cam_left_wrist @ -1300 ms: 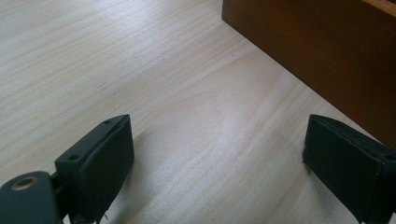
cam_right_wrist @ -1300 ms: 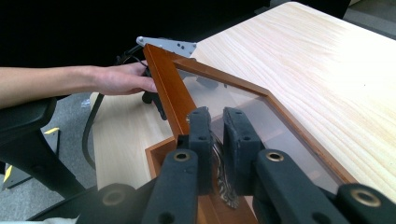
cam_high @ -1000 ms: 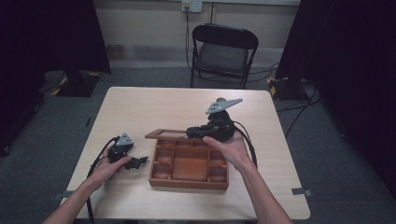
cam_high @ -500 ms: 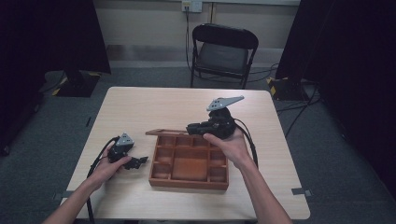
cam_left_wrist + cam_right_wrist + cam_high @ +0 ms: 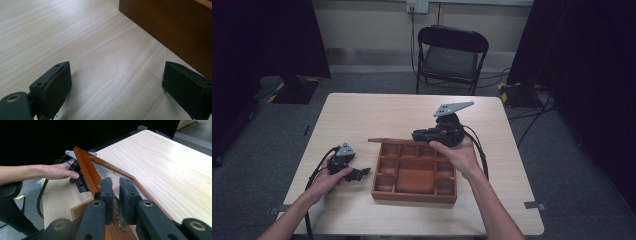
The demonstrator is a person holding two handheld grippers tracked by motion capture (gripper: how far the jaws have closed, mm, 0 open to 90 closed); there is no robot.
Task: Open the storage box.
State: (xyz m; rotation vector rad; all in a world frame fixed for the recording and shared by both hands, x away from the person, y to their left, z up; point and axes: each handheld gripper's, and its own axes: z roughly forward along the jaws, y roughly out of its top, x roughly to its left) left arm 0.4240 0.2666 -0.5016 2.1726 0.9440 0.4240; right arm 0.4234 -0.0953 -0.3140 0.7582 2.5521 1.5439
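While left gripper [image 5: 357, 173] rests low, right gripper [image 5: 115, 185] clamps lid [image 5: 86, 171] raised.

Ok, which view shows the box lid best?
The right gripper view: the lid stands raised, frame and clear pane plain, with the right gripper shut on its edge. The high view has it edge-on, a thin strip. The left gripper view gives the box wall.

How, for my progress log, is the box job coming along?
Done: the wooden box has its lid raised, and the compartments look empty. In hand: the right gripper is shut on the lid; the left gripper lies open beside the box. Left: letting go of the lid.
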